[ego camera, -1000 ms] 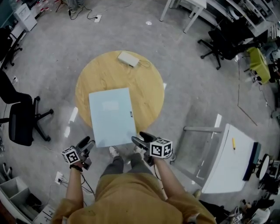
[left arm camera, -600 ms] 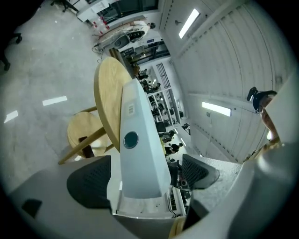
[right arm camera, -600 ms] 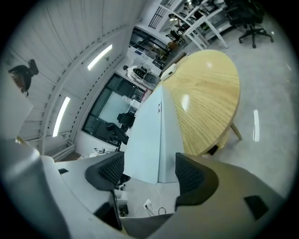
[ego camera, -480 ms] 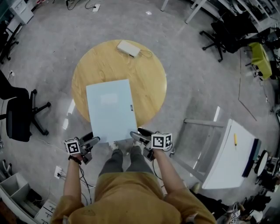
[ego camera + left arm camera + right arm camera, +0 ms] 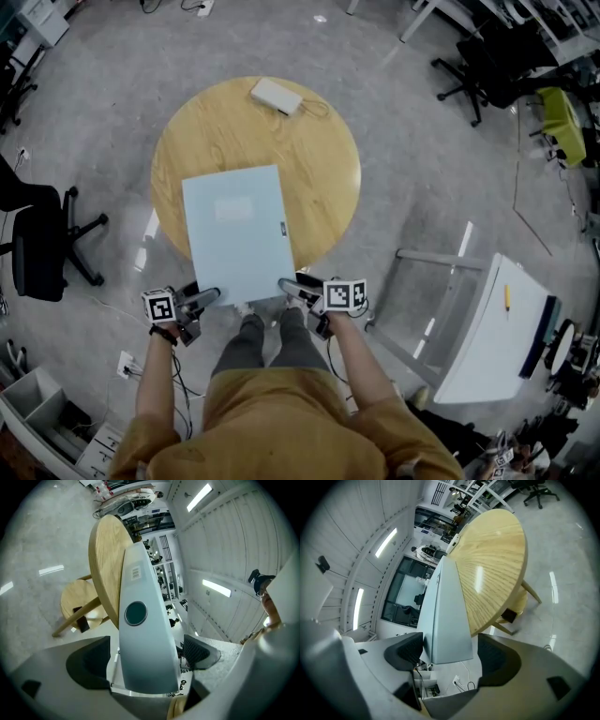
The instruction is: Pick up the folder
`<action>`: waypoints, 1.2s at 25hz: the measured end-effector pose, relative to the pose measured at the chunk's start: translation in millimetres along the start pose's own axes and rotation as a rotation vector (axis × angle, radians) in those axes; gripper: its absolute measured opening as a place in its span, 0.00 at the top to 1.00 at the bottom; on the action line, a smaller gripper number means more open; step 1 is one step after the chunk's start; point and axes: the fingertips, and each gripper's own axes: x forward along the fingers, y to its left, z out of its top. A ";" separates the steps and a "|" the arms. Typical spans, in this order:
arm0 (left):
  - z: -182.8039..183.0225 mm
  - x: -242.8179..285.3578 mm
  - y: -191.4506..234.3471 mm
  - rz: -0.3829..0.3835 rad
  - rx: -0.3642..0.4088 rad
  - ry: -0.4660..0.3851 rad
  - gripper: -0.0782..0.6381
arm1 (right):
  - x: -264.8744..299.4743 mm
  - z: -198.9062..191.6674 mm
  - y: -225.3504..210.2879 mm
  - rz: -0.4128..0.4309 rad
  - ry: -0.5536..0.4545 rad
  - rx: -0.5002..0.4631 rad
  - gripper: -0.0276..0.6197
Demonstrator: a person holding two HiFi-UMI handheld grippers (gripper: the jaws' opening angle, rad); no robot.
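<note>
A pale blue folder (image 5: 235, 231) lies flat on the round wooden table (image 5: 319, 150), its near edge hanging over the rim towards me. My left gripper (image 5: 208, 296) is at the folder's near left corner and my right gripper (image 5: 289, 287) at its near right corner. In the left gripper view the folder (image 5: 140, 639) runs between the wide-spread jaws of the left gripper (image 5: 147, 654), and neither pad presses on it. In the right gripper view the folder's corner (image 5: 447, 620) sits between the opening jaws of the right gripper (image 5: 450, 651), with a gap on the right side.
A white box with a cable (image 5: 276, 96) rests on the far side of the table. A black office chair (image 5: 37, 248) stands to the left and a white desk (image 5: 487, 337) to the right. More chairs (image 5: 478, 66) are at the back right.
Both grippers have come in from below the folder's near edge to its two near corners, and their jaws have spread wider. The folder has not moved on the table.
</note>
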 end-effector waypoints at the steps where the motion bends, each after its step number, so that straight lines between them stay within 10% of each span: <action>1: 0.5 2.3 -1.4 -0.015 -0.008 -0.004 0.23 | 2.3 -1.7 -3.0 0.007 0.008 0.007 0.44; 9: -3.9 22.0 -14.8 -0.103 -0.002 0.027 0.23 | 16.9 -10.9 -5.9 0.107 0.055 0.126 0.43; 15: 4.6 28.3 -11.1 -0.135 -0.070 -0.025 0.23 | 32.7 -7.2 15.3 0.345 0.071 0.156 0.43; 30: -15.3 33.3 -16.0 -0.111 -0.018 -0.020 0.38 | 32.4 -10.8 23.2 0.374 0.019 0.185 0.45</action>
